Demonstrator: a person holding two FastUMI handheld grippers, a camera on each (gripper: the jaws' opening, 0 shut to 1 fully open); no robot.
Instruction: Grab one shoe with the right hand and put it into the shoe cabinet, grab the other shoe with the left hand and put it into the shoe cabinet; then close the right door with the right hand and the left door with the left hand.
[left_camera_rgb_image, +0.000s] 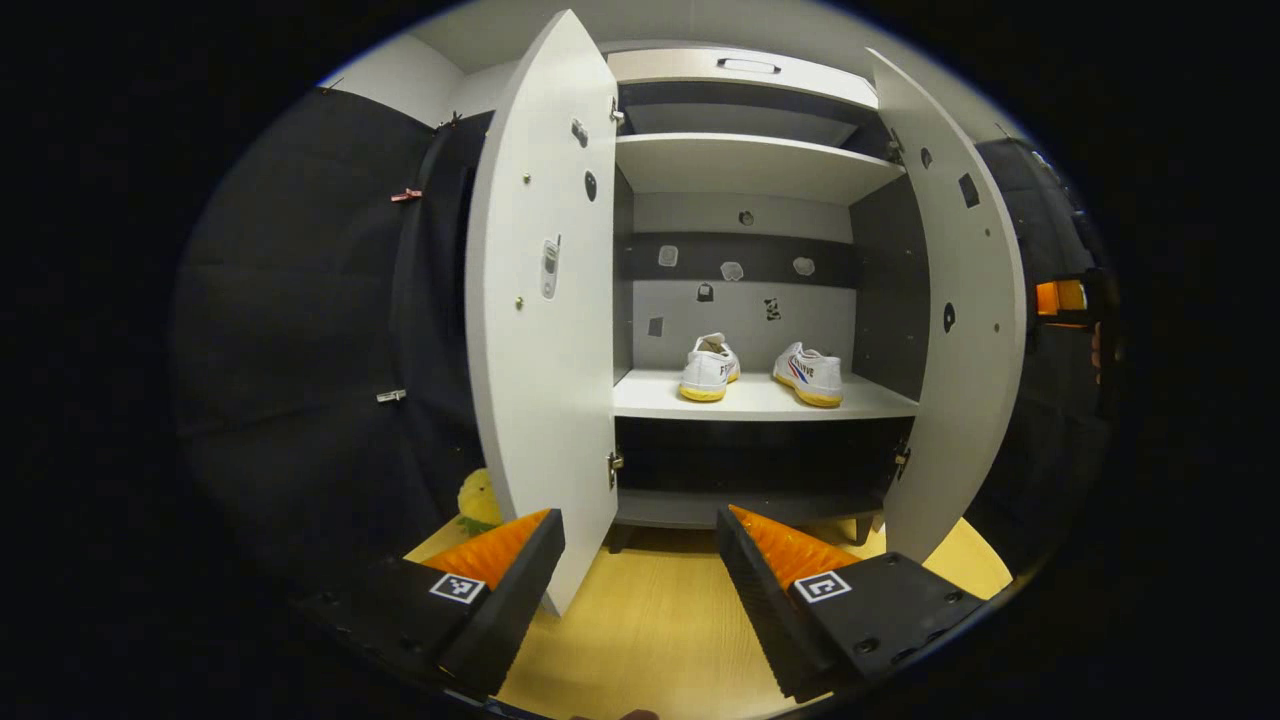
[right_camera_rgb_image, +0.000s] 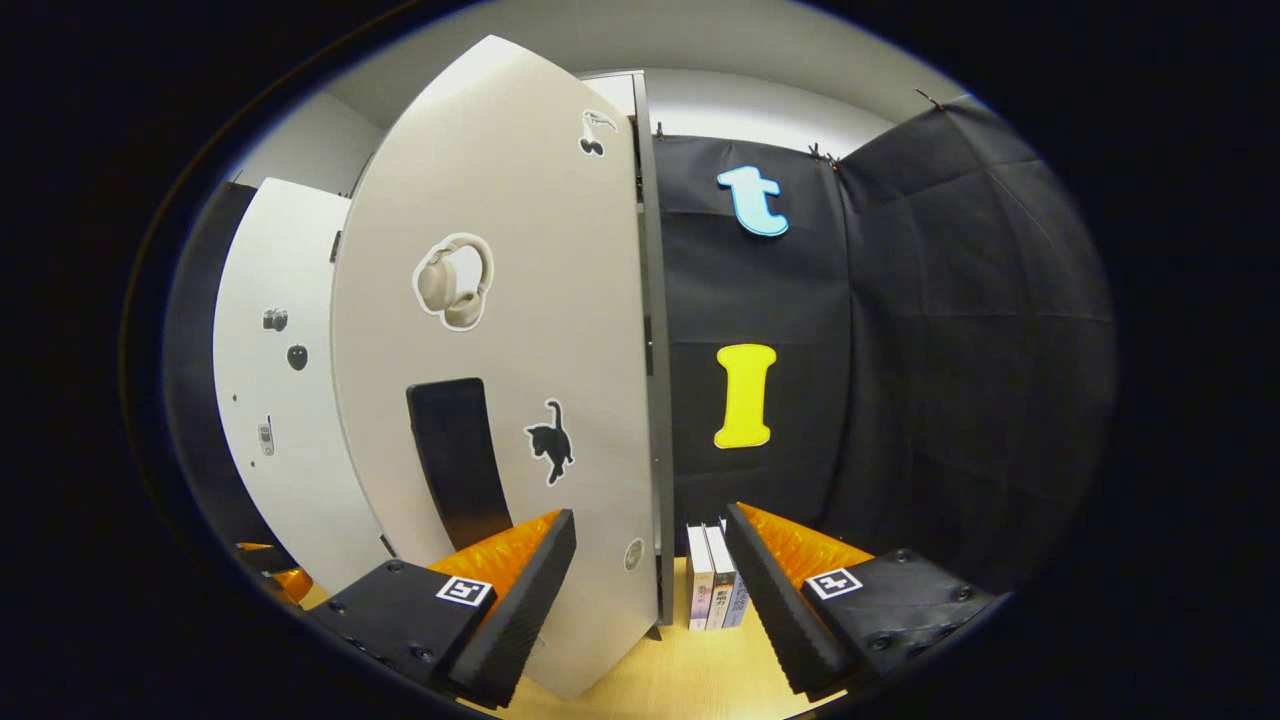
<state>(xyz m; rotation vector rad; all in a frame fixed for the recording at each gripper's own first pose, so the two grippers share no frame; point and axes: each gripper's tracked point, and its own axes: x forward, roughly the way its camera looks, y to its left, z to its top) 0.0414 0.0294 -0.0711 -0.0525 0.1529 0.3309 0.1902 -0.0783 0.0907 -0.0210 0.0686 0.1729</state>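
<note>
Three books stand upright, spines outward, on the pale wooden floor. Just behind the books hangs the black cloth wall, pinned along its top with small clips. In the left gripper view, something yellow and green rests low on the floor, well apart from the books' side.
</note>
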